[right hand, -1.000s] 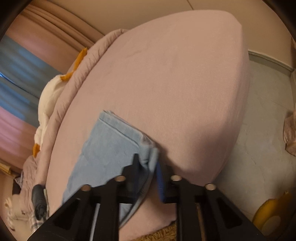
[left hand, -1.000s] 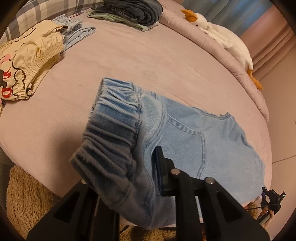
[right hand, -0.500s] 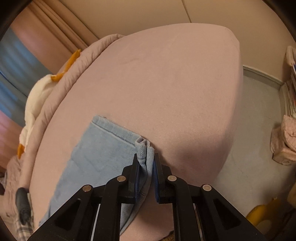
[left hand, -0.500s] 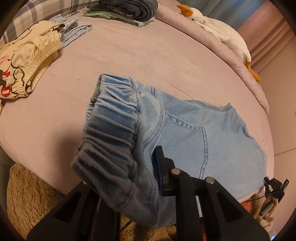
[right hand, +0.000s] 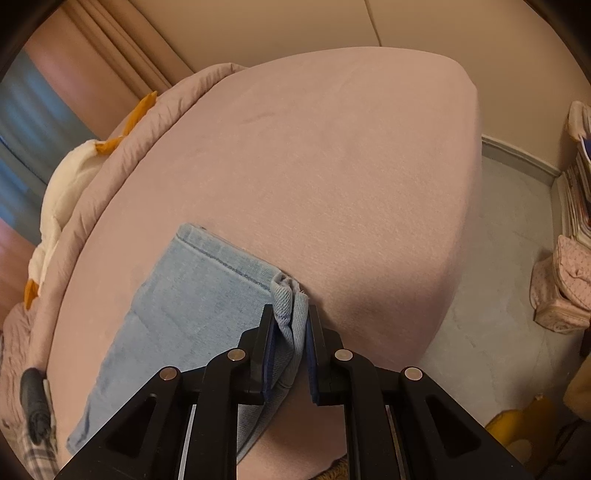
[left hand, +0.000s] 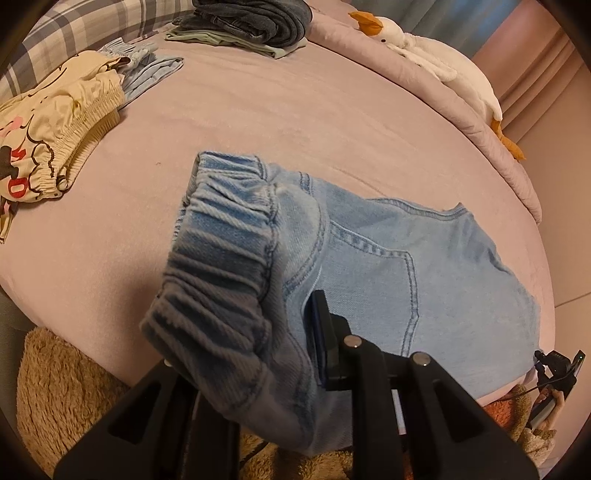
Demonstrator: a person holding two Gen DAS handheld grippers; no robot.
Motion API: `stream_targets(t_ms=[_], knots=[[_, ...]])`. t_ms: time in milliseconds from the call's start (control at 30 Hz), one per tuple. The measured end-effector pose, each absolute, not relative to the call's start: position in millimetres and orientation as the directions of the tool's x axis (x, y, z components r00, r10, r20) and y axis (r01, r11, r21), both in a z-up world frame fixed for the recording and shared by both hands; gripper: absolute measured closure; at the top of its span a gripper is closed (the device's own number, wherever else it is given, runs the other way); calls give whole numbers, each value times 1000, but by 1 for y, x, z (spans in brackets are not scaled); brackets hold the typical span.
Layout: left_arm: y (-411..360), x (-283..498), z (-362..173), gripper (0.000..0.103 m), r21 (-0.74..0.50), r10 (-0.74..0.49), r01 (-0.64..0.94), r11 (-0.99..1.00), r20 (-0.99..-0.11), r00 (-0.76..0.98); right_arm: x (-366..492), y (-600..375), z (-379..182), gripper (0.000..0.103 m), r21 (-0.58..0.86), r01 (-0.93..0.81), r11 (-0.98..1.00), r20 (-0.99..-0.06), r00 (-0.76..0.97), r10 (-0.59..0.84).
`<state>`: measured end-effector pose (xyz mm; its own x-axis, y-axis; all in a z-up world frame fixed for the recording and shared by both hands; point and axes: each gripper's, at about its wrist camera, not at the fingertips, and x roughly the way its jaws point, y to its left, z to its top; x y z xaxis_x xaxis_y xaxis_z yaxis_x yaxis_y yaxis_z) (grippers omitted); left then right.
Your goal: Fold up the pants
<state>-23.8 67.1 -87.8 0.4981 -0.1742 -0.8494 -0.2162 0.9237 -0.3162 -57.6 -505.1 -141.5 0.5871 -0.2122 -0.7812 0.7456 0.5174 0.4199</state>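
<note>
Lengthwise along the near edge of the pink bed (left hand: 288,110) lie the light-blue denim pants (left hand: 424,266), laid flat with a back pocket uppermost; their long axis runs from the elastic waistband (left hand: 221,258) at one end to the leg hem (right hand: 229,258) at the other. At the waistband end the left gripper (left hand: 273,354) is clenched on the gathered denim, lifting it clear of the sheet so that it bunches over the jaws; those jaws have just been easing slightly apart, with cloth between them. At the hem end the right gripper (right hand: 290,343) pinches the near corner of the cuff, pads pressing a small fold of fabric. Each hand is thus nearest its own end, and a lengthwise fold would probably mean carrying one end along this axis toward the other. Only the left wrist view shows the waistband, the pocket seams, a cream printed garment (left hand: 55,122), a stack of folded clothes (left hand: 251,22) and a plush goose (left hand: 436,55); only the right wrist view shows the hem edge, the bare far half of the mattress and the floor (right hand: 498,314) beyond.
</note>
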Motion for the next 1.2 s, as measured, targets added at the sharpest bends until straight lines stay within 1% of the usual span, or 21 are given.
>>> stream_targets(t_ms=[133,300,467,533,633,767,833,867,1000,1167,1200], knots=[[66,-23,-92,83,-315,-170,-226,922,-853,494,-57,-504,-142,92,416,750,514,-785,582,-214],[59,-24,-89,81,-289,-138,-237,928,-853,503,-53,-503,-140,91,401,755,519,-792,571,-218],[56,-24,-87,78,-277,-124,-251,928,-861,494,-50,-498,-133,91,369,761,534,-794,556,-244],[53,-23,-86,76,-264,-114,-250,932,-864,491,-53,-495,-131,82,370,758,537,-790,561,-248],[49,-23,-85,70,-256,-106,-251,934,-865,490,-58,-492,-127,72,353,761,544,-788,556,-265],[44,-24,-83,65,-225,-82,-243,943,-870,486,-65,-489,-116,64,362,749,555,-774,574,-269],[43,-24,-81,63,-215,-74,-243,946,-872,485,-69,-487,-109,52,375,735,564,-755,596,-273],[43,-24,-81,62,-213,-73,-241,947,-872,484,-70,-486,-106,50,381,728,570,-746,606,-276],[45,-25,-82,62,-216,-75,-244,945,-873,482,-62,-484,-110,49,375,720,584,-756,602,-258],[45,-28,-80,62,-220,-80,-243,945,-875,478,-47,-484,-132,49,405,690,600,-785,599,-160],[44,-28,-80,61,-218,-78,-244,945,-875,478,-45,-484,-135,54,404,692,598,-791,592,-151]])
